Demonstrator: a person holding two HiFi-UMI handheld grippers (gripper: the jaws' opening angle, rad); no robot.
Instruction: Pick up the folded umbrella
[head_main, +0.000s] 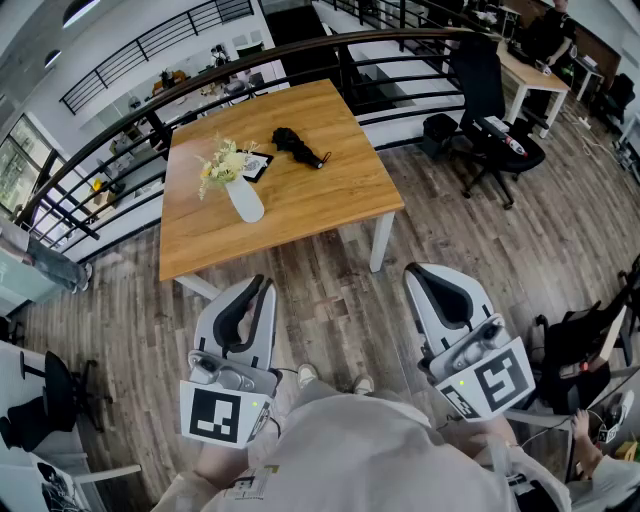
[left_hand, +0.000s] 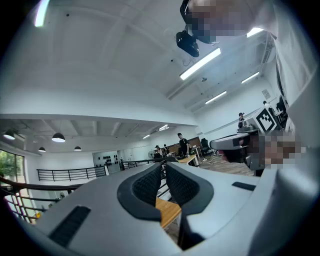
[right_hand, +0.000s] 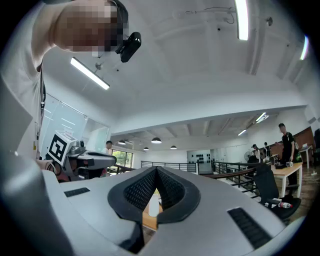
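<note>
Jaws together: left gripper (head_main: 264, 286), right gripper (head_main: 416, 271); folded umbrella (head_main: 299, 147) well apart.

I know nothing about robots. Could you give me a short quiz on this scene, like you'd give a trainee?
1. True or false: the folded umbrella lies on the wooden table.
2. What else stands on that table? A. a white vase of flowers; B. a laptop; C. a kettle.
3. Fill in: the jaws of the left gripper and the right gripper are both ____ (open or shut).
Key: 1 true; 2 A; 3 shut.
</note>
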